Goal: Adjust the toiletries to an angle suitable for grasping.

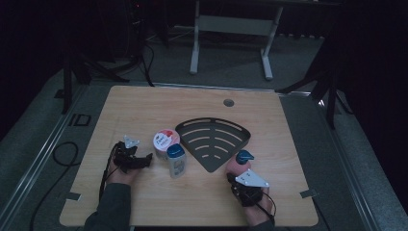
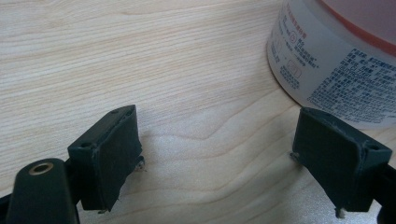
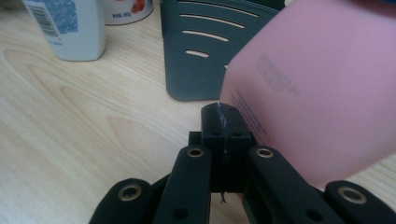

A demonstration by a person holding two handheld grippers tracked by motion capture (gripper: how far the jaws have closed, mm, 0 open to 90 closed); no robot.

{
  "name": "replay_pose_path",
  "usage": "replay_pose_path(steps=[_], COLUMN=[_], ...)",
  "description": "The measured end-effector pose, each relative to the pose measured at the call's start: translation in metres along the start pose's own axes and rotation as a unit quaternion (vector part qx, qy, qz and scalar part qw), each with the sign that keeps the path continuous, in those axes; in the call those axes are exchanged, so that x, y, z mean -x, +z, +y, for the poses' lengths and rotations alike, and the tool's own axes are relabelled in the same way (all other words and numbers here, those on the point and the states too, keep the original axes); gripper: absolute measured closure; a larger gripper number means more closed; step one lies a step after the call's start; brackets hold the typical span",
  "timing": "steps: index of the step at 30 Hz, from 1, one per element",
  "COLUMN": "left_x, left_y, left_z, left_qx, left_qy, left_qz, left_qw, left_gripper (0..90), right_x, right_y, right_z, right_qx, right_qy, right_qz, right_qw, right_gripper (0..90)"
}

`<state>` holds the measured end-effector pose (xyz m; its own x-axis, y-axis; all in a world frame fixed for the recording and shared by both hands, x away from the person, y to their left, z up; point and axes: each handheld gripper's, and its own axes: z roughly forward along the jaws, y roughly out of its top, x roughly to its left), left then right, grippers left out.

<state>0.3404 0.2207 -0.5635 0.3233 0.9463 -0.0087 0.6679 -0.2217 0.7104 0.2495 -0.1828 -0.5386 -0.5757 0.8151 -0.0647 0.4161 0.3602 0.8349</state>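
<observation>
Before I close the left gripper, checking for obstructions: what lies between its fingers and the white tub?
Only bare wood of the table, as the left gripper view shows. The left gripper stands open, the white tub just beyond its right finger.

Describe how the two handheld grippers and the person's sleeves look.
Both grippers are black. The left gripper has square, dark rubbery pads, a black cable trailing from it and a small grey three-cornered plate on top. The right gripper carries a larger grey plate and shows brass-coloured rivets on its links. The left sleeve is dark grey.

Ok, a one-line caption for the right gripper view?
Right gripper, jaws shut together, beside a tilted pink bottle, with the dark slotted tray behind.
</observation>
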Motion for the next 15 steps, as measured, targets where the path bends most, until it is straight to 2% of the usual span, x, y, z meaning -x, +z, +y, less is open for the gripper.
replay_pose_path(steps=[8,15], left_x=[0.000,0.000], left_y=[0.000,0.000], left_z=[0.000,0.000], left_qx=[0.000,0.000], left_qy=[0.000,0.000], left_qz=[0.000,0.000], left_qw=[1.0000,1.0000], left_gripper=[14.5,14.5], right_x=[0.001,0.016], right_y=[0.008,0.010], right_z=[0.005,0.006], right_qx=[0.002,0.001], right_qy=[-0.001,0.012], right_qz=[-0.015,-0.032], right_qw=[0.9999,0.9994], right_gripper=[90.0,90.0])
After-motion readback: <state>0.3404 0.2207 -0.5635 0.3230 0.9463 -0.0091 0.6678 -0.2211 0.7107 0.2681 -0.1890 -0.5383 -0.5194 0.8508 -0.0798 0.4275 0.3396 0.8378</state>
